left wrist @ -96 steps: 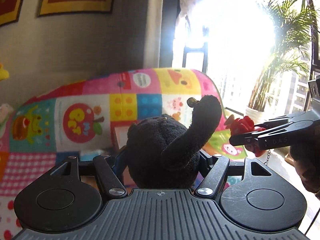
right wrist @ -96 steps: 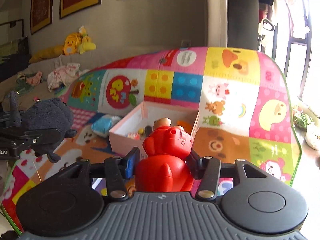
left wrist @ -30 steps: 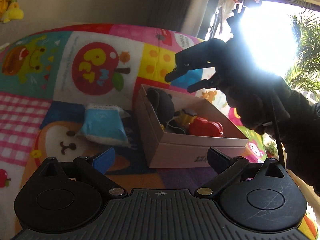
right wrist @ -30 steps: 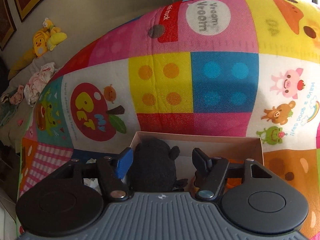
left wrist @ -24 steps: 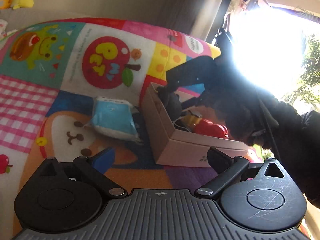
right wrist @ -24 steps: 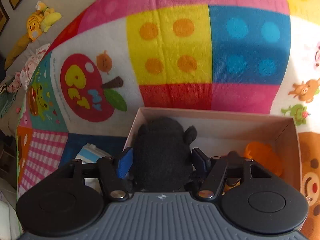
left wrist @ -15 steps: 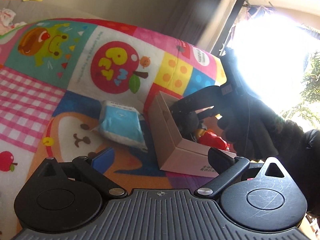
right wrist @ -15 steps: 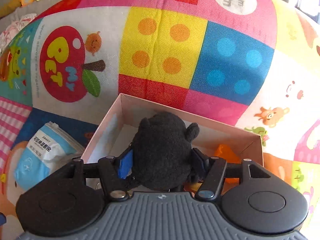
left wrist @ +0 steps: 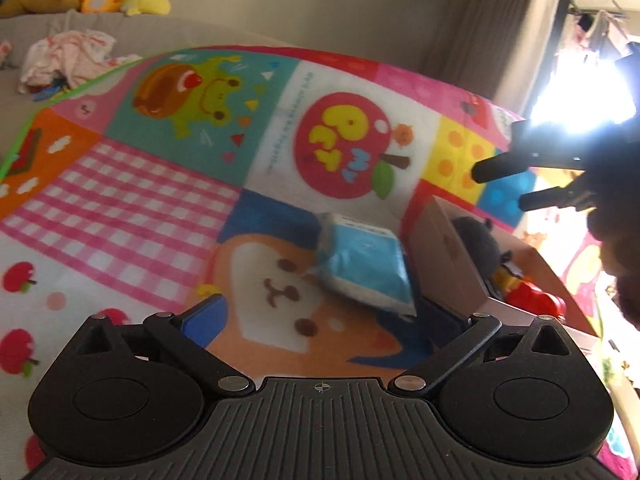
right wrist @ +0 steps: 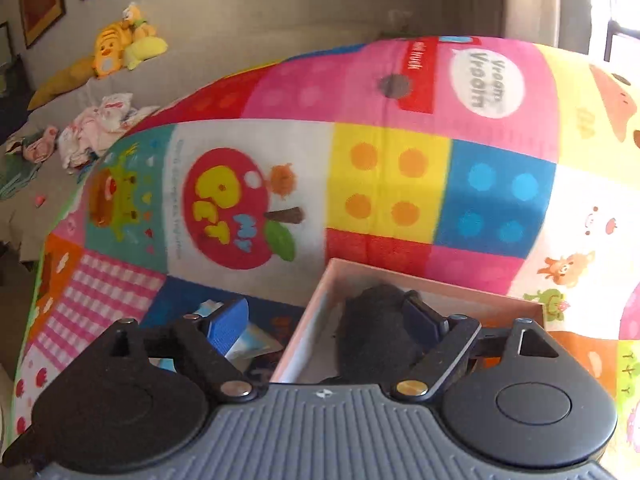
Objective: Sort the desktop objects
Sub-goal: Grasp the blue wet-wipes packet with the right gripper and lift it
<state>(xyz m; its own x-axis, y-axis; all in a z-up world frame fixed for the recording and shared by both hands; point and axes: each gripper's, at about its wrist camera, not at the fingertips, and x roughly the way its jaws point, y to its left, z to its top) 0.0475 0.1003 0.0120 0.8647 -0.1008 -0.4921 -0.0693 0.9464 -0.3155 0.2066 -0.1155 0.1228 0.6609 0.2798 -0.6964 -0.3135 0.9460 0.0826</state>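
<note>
A pink cardboard box (left wrist: 448, 248) stands on the colourful play mat. A black plush toy (left wrist: 476, 240) and a red toy bear (left wrist: 536, 304) lie inside it. A blue tissue pack (left wrist: 364, 264) lies on the mat against the box's left side. My left gripper (left wrist: 324, 312) is open and empty, low over the mat near the pack. My right gripper (right wrist: 326, 316) is open and empty above the box (right wrist: 320, 320), with the black plush (right wrist: 376, 324) below its jaws. It also shows at the right of the left wrist view (left wrist: 504, 184).
The play mat (right wrist: 392, 184) covers the surface. A grey sofa behind holds yellow plush toys (right wrist: 120, 48) and crumpled clothes (right wrist: 104, 124). Bright window light comes from the right.
My right gripper has opened, let go of the black plush in the box and lifted away. My left gripper has swung left towards the tissue pack.
</note>
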